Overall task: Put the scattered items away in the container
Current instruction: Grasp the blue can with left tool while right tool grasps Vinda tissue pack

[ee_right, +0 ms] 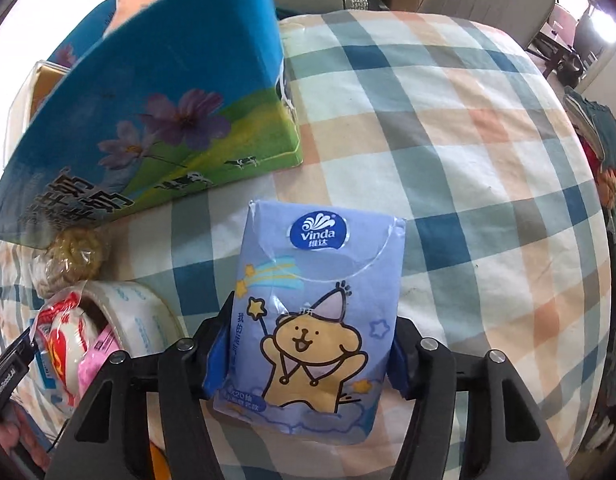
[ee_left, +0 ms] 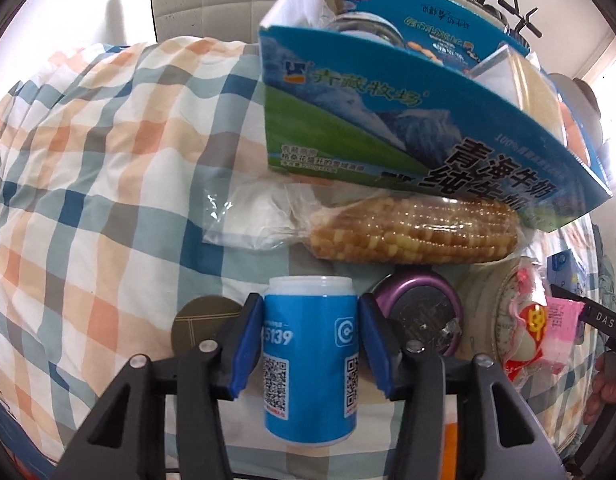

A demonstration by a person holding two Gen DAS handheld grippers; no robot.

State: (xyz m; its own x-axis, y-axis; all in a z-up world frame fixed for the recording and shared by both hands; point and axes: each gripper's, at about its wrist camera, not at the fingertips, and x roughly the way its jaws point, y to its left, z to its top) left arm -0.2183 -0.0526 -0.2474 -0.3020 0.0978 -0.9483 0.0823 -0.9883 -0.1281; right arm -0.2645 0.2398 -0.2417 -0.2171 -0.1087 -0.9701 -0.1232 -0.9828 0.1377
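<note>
Left wrist: hand-held gripper [ee_left: 310, 340] pinches one can [ee_left: 310, 360]; right [ee_right: 306, 356] pinches one tissue pack [ee_right: 312, 320].

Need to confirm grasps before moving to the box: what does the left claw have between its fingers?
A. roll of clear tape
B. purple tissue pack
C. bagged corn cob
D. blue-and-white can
D: the small blue-and-white cylindrical can sits upright between the left claw pads, while the plastic-bagged yellow corn cob lies beyond it.

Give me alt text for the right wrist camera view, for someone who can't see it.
The right gripper grips a blue Vinda tissue pack above a checked tablecloth. A blue milk carton box stands to the upper left, with a tape roll and bagged snack at lower left.
</note>
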